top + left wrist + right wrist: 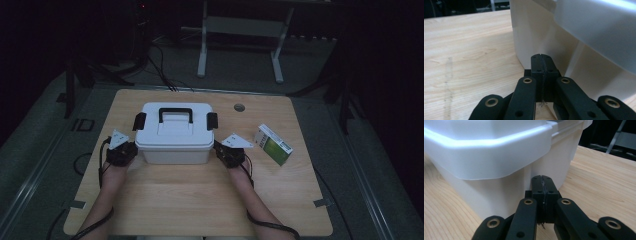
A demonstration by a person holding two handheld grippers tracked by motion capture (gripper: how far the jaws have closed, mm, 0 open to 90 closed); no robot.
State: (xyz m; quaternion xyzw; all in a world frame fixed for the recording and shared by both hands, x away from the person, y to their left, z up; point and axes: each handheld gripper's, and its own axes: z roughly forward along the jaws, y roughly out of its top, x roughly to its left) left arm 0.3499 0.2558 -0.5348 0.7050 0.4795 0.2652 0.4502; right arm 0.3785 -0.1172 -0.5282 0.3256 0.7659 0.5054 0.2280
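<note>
On the table (200, 200) sits a white lidded box (174, 132), black-handled.

1. Storage box (174, 145) between the two tongs — white, with a black handle (175, 114) and black side latches (139, 121).
2. Left tongs (541, 58) and right tongs (542, 180) — black, with brass-coloured rivets.
3. Bench (200, 200) — pale wood grain.
4. Carton (273, 144) beyond the right tongs — green and white.

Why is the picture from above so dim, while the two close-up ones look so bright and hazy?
High view: dim room, black surroundings, yet the white box and table read clearly. Left gripper view: the box is overexposed and soft, the shut left claw sharp. Right gripper view: glare along the box's lid rim, the right claw crisp.
</note>
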